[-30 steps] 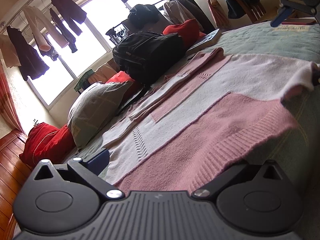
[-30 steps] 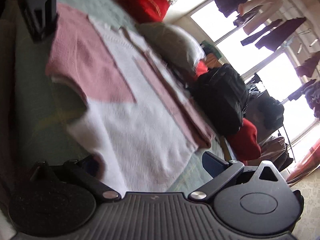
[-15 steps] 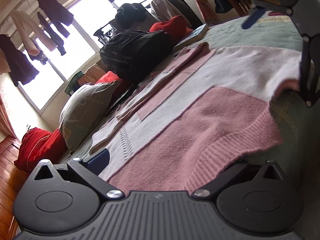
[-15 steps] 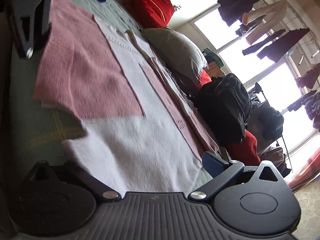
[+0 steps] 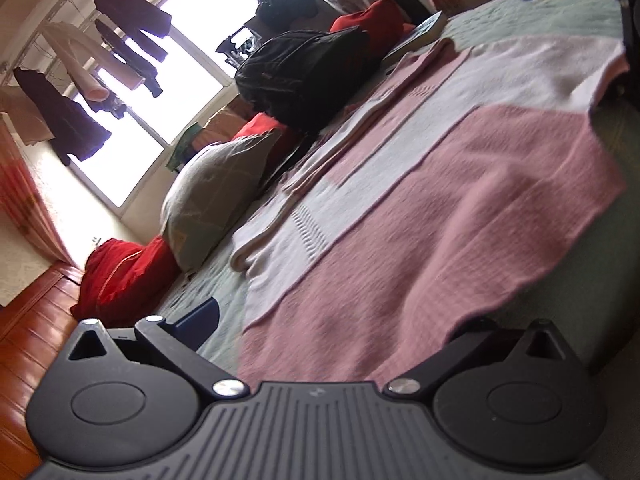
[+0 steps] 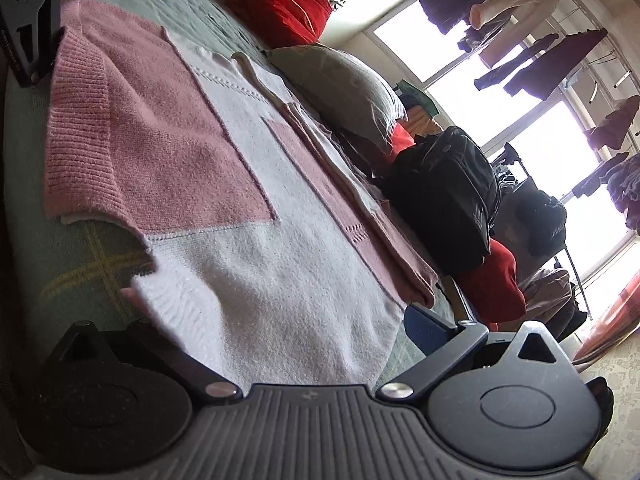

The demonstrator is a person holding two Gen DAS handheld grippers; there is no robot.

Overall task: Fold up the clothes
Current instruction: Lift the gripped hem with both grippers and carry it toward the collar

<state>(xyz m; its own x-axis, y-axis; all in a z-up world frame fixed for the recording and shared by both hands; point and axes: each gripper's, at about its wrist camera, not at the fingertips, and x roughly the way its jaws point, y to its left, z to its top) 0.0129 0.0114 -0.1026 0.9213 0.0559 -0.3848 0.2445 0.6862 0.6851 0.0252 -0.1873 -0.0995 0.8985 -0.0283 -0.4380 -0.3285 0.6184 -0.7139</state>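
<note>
A pink and white knit sweater (image 5: 460, 200) lies spread flat on a green bedspread (image 5: 540, 16). My left gripper (image 5: 340, 320) is open at the pink ribbed hem, and the cloth covers its right finger. In the right wrist view the same sweater (image 6: 248, 240) shows its white end nearest me. My right gripper (image 6: 280, 332) is open there, with the white edge draped over its left finger. Each gripper appears in the other's view: the right gripper (image 5: 624, 20) at the far edge of the sweater, the left gripper (image 6: 28, 28) by the pink hem.
A black backpack (image 5: 304, 76), a grey pillow (image 5: 216, 196), red cushions (image 5: 120, 276) and a book (image 5: 420, 34) line the far side of the bed. Clothes hang before the bright windows. Wooden flooring shows at the lower left.
Both grippers have shifted along the sweater's near edge and stayed open. The sweater now lies flatter, and a strip of bedspread shows beside my left gripper's blue pad.
</note>
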